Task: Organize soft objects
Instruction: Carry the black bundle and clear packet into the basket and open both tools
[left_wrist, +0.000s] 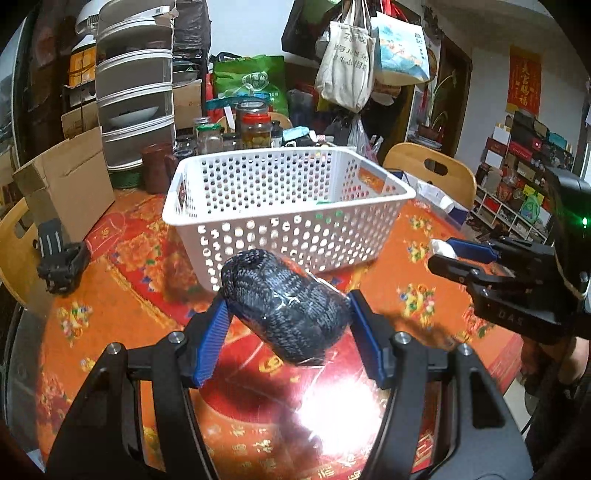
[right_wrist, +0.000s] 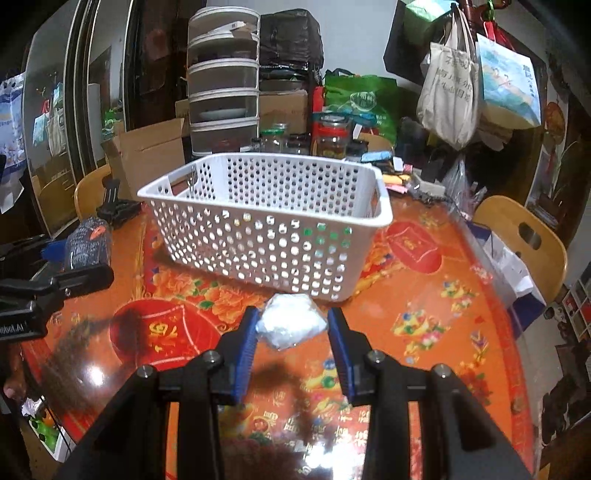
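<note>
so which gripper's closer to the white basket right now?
Hard to call; slightly the right. The right gripper, holding a white wrapped bundle, sits just short of the white basket's near wall. The left gripper, gripping a dark knit bundle, is similarly close.

- Round table (left_wrist: 110, 306), glossy red-and-orange floral cover, glare patch near the front edge.
- Cardboard box (left_wrist: 70, 181), plain brown, at the table's left rear.
- Stacked drawer tower (left_wrist: 135, 92), translucent grey with white rims, behind the box.
- Glass jars (left_wrist: 255, 125), several, clustered at the table's back; tallest with a red lid.
- Green shopping bag (left_wrist: 251, 79), behind the jars.
- Canvas tote bags (left_wrist: 347, 62), hanging overhead, printed lettering.
- Wooden chair (right_wrist: 524, 236), curved back with handle slot, at the table's right.
- Red wall scroll (left_wrist: 524, 79), gold characters.
- Black stand (left_wrist: 59, 262), on the table's left edge.
</note>
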